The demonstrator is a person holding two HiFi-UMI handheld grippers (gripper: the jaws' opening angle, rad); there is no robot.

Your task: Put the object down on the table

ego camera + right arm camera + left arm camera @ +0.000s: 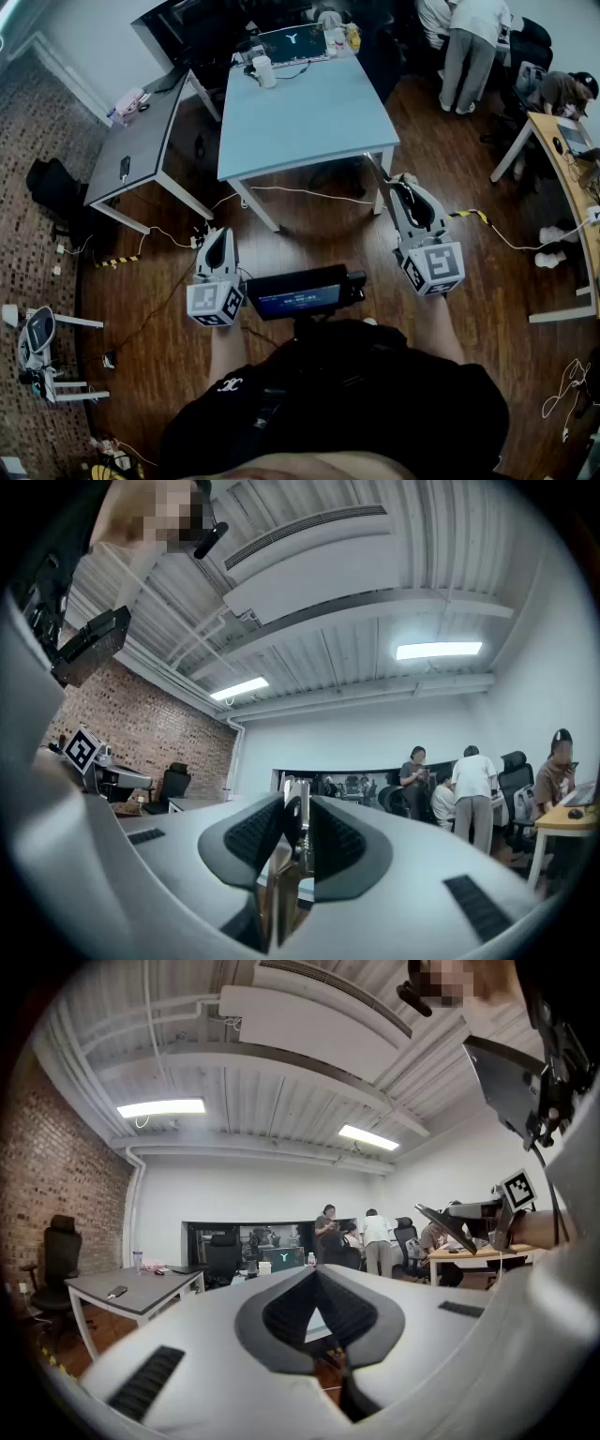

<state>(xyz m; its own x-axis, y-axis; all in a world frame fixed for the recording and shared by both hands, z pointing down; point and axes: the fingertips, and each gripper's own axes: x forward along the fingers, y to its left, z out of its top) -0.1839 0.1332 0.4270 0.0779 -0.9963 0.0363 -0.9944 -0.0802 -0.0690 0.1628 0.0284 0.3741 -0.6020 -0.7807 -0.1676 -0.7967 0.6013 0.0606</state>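
Not yet set down: thin silvery metal object (pixel 302 827) clamped in right gripper (pixel 404 180), well short of near edge of pale blue rectangular table (pixel 309 122); left gripper (pixel 221 234) closed, empty

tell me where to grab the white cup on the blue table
Grip its wall at mid height, coming level from the near side: the white cup looks upright, and the laptop crowds its far side. Use the left gripper, which is empty.
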